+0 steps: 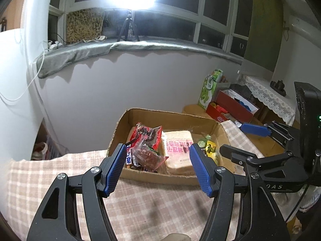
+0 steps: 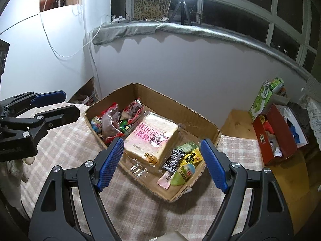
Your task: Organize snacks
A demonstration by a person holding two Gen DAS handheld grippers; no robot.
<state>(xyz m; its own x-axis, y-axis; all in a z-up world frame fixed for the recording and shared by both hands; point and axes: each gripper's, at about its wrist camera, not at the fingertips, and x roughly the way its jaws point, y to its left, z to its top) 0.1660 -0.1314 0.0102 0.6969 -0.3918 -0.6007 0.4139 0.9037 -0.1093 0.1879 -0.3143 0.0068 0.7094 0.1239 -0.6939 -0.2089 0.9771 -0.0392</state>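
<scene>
Both grippers, left gripper [image 1: 157, 167] and right gripper [image 2: 161, 165], were spread and empty above the checked tablecloth [image 2: 140, 206]. Snacks lay inside the cardboard box [image 2: 170, 108]: bread pack [image 2: 150, 138], red packets [image 1: 147, 140]. Slippery wrappers could slide from the pads

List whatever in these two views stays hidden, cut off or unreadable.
- Floor of the brown cardboard box: covered in both views by the wrapped bread loaf and small packets.
- Snacks under the red crinkled packet: hidden in the left wrist view by the packet itself.
- Small print on the black sachet: too small in the right wrist view.
- Contents of the red open carton: jumbled, blurred near the right wrist view's edge.
</scene>
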